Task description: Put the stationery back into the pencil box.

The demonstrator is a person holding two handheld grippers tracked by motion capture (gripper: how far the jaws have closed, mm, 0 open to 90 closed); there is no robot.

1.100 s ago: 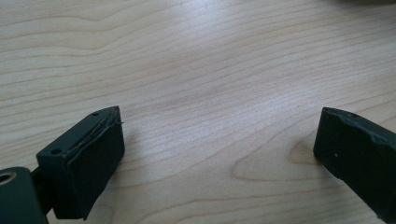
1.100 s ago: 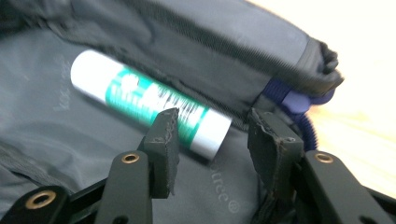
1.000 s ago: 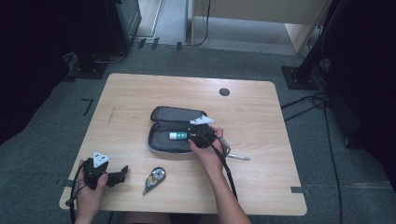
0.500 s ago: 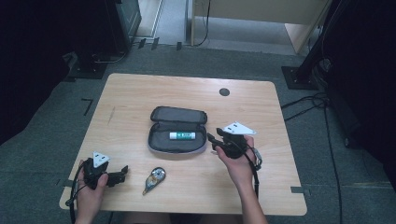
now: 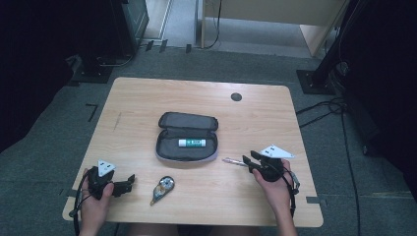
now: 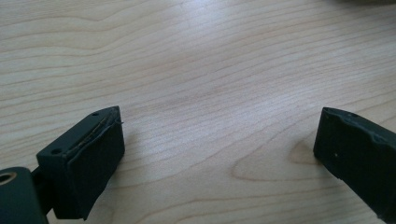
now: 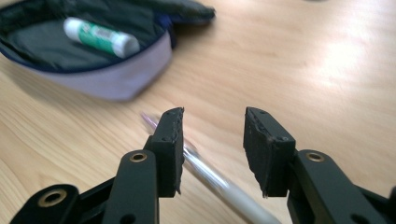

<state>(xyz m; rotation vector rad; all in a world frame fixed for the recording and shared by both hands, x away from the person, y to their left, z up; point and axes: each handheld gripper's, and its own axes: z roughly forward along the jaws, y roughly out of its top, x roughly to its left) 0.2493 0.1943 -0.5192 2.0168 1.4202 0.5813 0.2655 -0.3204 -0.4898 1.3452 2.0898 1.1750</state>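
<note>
From the high view, a pen lies on the wooden table right of the open pencil case, its long axis running roughly left to right, one end toward the case and the other reaching under the right gripper, which a hand holds low over the near right part of the table. Inside the case a white and green glue stick lies lengthwise, also left to right. A correction tape dispenser sits near the front edge between the two hands. The left gripper rests at the near left corner, well apart from the case and pen. In the left gripper view, the jaws stand wide apart over bare wood grain, nothing between them. In the right gripper view, the jaws are parted, and the pen runs slantwise on the table beneath them, passing under the left jaw and across the gap toward the bottom; whether the jaw touches it I cannot tell. The case with the glue stick lies beyond, up left.
</note>
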